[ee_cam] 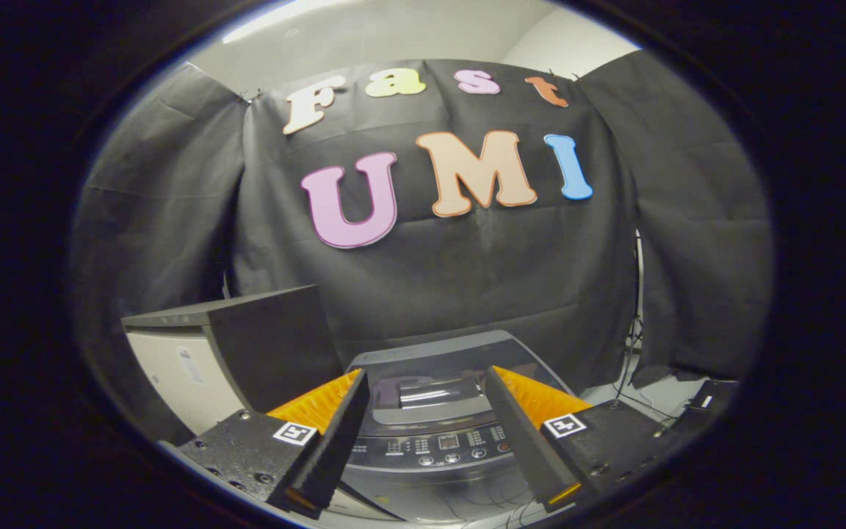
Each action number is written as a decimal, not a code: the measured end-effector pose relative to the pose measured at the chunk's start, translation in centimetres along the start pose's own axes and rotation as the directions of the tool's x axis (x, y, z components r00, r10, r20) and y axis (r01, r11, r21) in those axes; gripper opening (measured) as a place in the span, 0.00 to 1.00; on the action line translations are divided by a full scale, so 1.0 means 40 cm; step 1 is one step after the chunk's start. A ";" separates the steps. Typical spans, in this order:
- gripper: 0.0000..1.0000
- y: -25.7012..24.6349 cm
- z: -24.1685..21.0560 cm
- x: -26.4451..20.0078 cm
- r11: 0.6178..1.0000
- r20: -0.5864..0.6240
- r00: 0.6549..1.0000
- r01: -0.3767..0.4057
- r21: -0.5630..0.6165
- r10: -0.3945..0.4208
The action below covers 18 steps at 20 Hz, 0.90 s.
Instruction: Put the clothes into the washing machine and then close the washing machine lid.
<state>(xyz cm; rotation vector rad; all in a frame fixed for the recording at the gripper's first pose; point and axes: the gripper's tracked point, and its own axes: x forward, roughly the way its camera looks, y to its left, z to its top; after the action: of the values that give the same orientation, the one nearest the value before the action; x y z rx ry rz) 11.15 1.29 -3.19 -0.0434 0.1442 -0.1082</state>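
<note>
Gripper view: our gripper [427, 382] is spread wide, holding nothing. Washer [438, 433] sits below the fingers, lid [430, 353] down.

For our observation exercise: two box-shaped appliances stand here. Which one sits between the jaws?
The washing machine with the button panel, framed by the open, empty jaws. The white-sided appliance with a dark top stands off to their left.

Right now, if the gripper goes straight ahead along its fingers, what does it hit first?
Probably the washing machine: its closed lid and control panel sit between and just beyond the open gripper fingers, which hold nothing. Depth is unclear in this fisheye view.
</note>
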 end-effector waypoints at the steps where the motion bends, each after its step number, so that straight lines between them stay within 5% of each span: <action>1: 0.97 0.003 0.014 -0.019 1.000 0.022 1.000 -0.003 -0.017 0.003; 7: 0.97 0.031 0.019 -0.144 0.998 0.031 0.999 0.013 0.056 -0.015; 18: 0.96 0.035 0.007 -0.178 0.997 -0.004 0.997 0.074 0.014 -0.074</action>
<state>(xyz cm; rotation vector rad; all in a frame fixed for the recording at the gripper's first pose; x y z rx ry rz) 4.33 3.48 -1.98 -0.0342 0.1456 -0.1835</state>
